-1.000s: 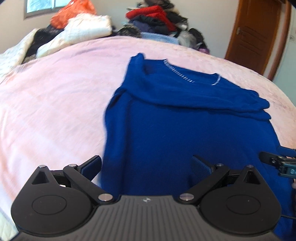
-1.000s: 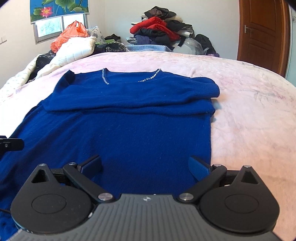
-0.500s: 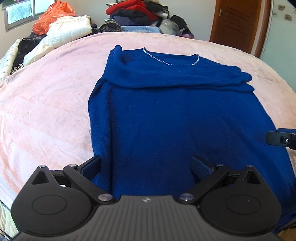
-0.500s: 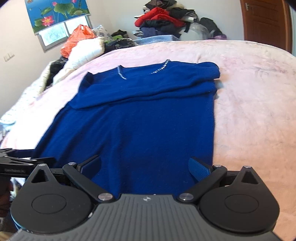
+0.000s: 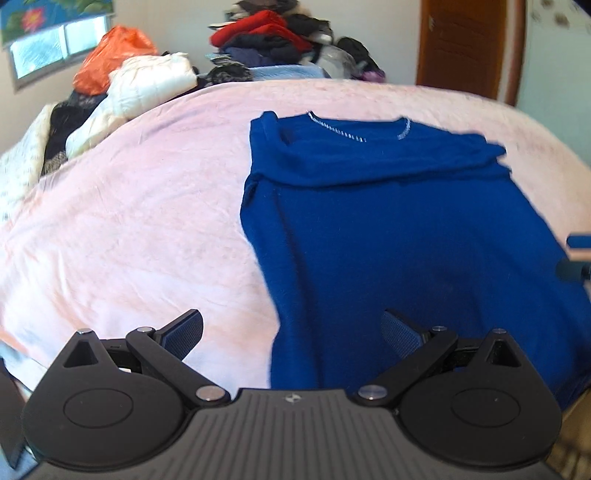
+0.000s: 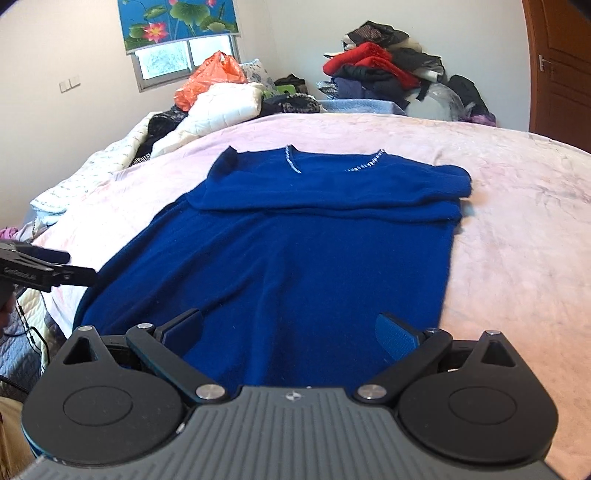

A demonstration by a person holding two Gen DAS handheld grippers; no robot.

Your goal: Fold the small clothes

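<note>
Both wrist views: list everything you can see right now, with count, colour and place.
Blue knit sweater: one, dark blue, spread flat on the bed, sleeves folded across the chest.
Pink bed cover: one, pale pink, under the sweater.
White quilted bedding: one bundle, cream, far left edge of bed.
Orange plastic bag: one, orange, behind the bedding by the window.
Heap of clothes: one pile, red and dark, against the far wall.
Wooden door: one, brown, far right.
Lotus blind: one, blue-green, over the window.
Left gripper: open, over the sweater's left hem.
Right gripper: open, over the hem.
</note>
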